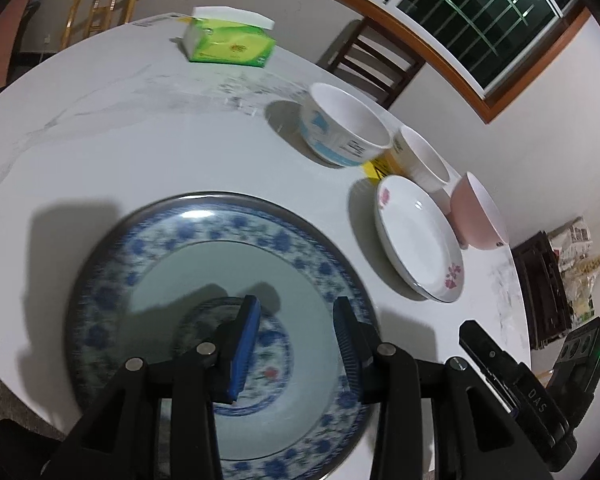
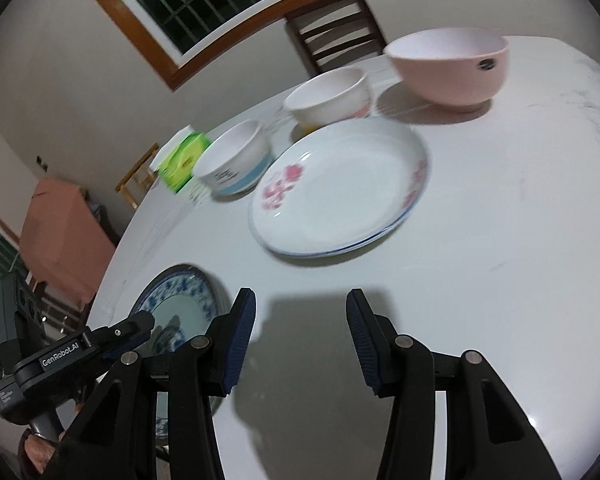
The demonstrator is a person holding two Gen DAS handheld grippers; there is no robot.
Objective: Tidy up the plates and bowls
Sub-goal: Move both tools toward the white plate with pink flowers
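A large plate with a blue floral pattern lies on the white table, close in front. My left gripper hovers over its inner right part, open, with nothing between the fingers. To the right sit a white plate with pink flowers, a pink bowl, a white bowl and a white bowl with a blue band. In the right wrist view my right gripper stands open over bare table, short of the pink-flowered plate. The blue plate and left gripper are at its left.
A green tissue pack lies at the far side of the table. Wooden chairs stand beyond the table edge under a barred window. The pink bowl, white bowl and blue-banded bowl line up behind the pink-flowered plate.
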